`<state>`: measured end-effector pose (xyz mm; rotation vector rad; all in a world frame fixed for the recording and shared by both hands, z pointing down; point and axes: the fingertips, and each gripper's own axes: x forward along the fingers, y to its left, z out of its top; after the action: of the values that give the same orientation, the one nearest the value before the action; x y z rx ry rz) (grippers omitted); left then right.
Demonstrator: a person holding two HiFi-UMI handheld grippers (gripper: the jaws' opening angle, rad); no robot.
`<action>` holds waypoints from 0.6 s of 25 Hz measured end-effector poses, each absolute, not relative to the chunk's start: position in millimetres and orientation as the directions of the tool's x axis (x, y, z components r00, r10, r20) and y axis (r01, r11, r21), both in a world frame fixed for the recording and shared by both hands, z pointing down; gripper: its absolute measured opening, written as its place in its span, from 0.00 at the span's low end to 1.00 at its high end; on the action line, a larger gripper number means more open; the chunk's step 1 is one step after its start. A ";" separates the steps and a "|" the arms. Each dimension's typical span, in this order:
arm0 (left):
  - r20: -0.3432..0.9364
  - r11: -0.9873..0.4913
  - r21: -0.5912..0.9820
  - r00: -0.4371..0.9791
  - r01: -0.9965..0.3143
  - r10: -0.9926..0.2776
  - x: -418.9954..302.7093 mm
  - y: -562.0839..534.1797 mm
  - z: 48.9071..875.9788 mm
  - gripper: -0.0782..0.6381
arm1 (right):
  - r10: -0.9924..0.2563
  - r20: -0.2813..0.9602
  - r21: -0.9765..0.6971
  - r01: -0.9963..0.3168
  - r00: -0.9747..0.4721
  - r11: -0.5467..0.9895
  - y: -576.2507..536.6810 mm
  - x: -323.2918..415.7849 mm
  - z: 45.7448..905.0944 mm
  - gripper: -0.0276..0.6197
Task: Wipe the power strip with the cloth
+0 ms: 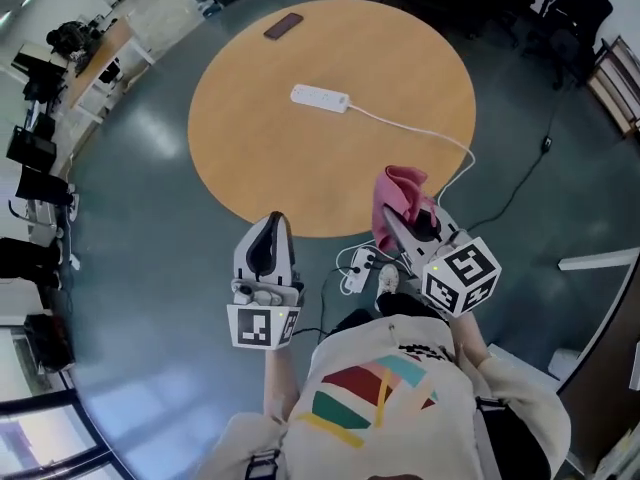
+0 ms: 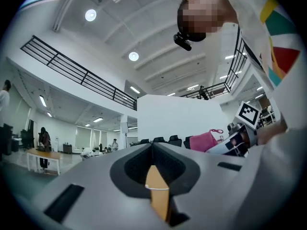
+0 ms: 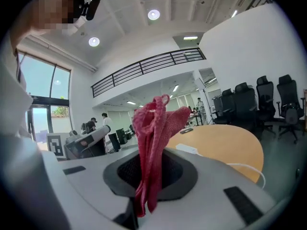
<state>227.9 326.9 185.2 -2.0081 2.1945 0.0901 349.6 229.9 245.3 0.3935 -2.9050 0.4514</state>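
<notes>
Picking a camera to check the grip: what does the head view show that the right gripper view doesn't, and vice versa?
Head view only: a white socket block on the floor. Right gripper view only: the right gripper with its jaws closed on the pink cloth, and a black balcony railing overhead. Both: pink cloth, white power strip, round wooden table.

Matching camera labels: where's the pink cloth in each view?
Head view: pink cloth lower right of centre, clamped in the right gripper.
Left gripper view: cloth right of centre, small, left of the marker cube.
Right gripper view: cloth centre, upright between the jaws.
Shared landmark: round table, in head and right gripper views only.
</notes>
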 end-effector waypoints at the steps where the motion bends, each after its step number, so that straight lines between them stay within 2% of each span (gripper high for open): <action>1: -0.164 0.118 -0.078 -0.104 -0.990 -0.981 221.5 317.4 183.1 0.17 | -0.210 0.206 -0.281 -0.263 -0.956 0.923 216.6 343.7 245.8 0.10; 5: -0.141 0.150 -0.136 -0.130 -0.979 -0.981 203.5 279.8 189.7 0.17 | -0.165 0.220 -0.270 -0.222 -0.961 0.937 169.3 323.2 255.0 0.10; 9: -0.073 0.094 -0.161 -0.083 -0.983 -0.994 177.0 253.0 207.3 0.29 | -0.167 0.237 -0.306 -0.236 -0.957 0.922 146.9 308.5 267.7 0.10; 12: -0.061 0.058 -0.199 -0.046 -0.978 -0.997 129.3 212.4 218.4 0.32 | -0.186 0.228 -0.307 -0.252 -0.956 0.918 118.2 282.6 278.3 0.10; 15: -0.034 -0.044 -0.258 0.055 -0.965 -0.998 88.7 152.2 231.1 0.40 | -0.236 0.223 -0.293 -0.296 -0.946 0.909 82.8 261.0 276.9 0.10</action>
<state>88.7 152.2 231.1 -2.1164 2.0122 -0.2271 261.0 82.8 276.9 0.4060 -2.8901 0.4849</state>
